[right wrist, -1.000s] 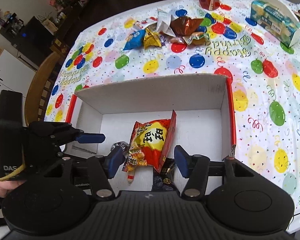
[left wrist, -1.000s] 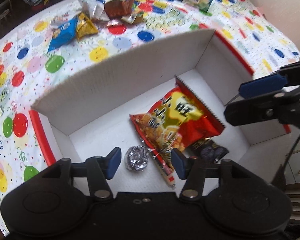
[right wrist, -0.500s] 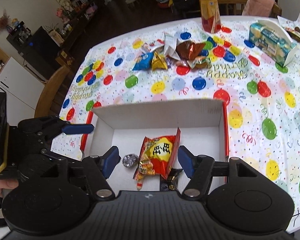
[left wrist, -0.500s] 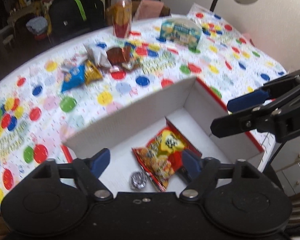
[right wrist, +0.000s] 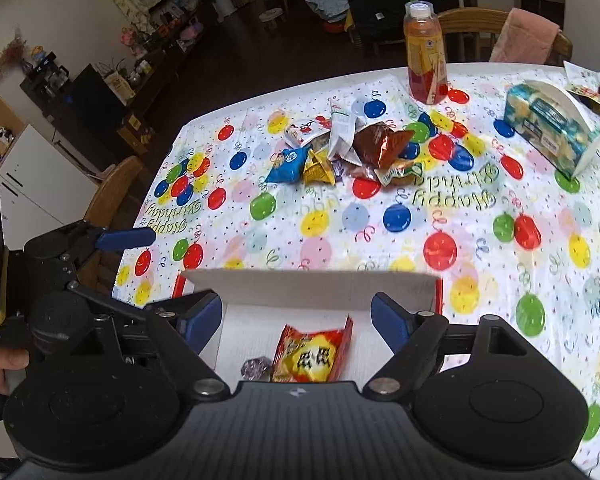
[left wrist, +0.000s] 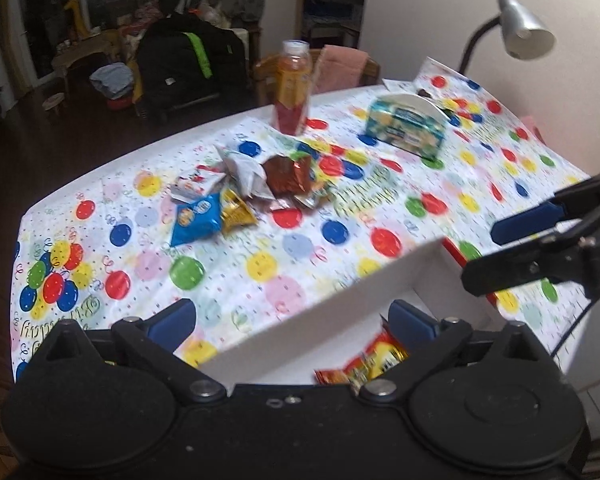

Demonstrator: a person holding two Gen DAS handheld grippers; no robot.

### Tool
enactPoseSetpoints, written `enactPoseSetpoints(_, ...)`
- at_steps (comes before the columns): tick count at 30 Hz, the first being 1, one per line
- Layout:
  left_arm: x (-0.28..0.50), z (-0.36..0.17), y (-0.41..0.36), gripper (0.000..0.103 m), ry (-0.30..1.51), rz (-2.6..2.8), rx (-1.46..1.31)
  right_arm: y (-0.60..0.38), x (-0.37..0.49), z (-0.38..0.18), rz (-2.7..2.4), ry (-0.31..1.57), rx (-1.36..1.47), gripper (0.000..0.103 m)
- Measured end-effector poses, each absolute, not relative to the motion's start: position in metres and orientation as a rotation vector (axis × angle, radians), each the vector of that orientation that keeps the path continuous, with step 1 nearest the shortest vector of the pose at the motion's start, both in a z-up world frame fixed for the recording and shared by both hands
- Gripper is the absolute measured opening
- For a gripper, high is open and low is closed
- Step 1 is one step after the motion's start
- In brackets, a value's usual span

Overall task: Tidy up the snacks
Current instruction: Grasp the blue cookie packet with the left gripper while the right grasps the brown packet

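Two grippers hang empty above the near end of the table, the left gripper (left wrist: 290, 318) and right gripper (right wrist: 296, 318) both with jaws spread wide, over the white box (right wrist: 312, 280) that already holds a red snack bag (right wrist: 310, 356) and a small foil-wrapped sweet (right wrist: 256, 369). Loose snacks, among them a blue packet (right wrist: 286, 166), a gold packet (right wrist: 319, 168) and a brown foil bag (right wrist: 380, 146), lie heaped well beyond the box. Since they overlap, a careless pinch could drag two at once or slip off the slick foil.
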State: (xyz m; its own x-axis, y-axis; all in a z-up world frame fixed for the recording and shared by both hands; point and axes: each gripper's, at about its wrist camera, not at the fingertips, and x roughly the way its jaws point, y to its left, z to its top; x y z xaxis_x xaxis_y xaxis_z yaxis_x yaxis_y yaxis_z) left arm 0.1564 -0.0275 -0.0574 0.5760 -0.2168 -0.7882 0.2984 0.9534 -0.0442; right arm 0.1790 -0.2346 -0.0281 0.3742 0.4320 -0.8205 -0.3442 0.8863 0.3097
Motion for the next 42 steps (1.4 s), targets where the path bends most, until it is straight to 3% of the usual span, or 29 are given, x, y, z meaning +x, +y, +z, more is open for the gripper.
enactPoseSetpoints(15,0.262,-0.068,0.004,0.102,0.901,-0.115,0.056,-0.240,0.296,-0.025,0.459,1.091,-0.003,0.083)
enactPoseSetpoints(25,0.338,-0.097,0.026,0.102,0.998,-0.003,-0.074,-0.236,0.367,-0.046,0.429,1.113,-0.067,0.083)
enactPoseSetpoints(36,0.393,-0.161,0.065,0.089,1.159,0.196,-0.508,-0.221,0.430,-0.099,0.417,1.190,-0.093,0.083)
enactPoseSetpoints(42,0.409,-0.189,0.067,0.081,1.211,0.244,-0.602,-0.208,0.450,-0.131,0.418,1.232,-0.114,0.083)
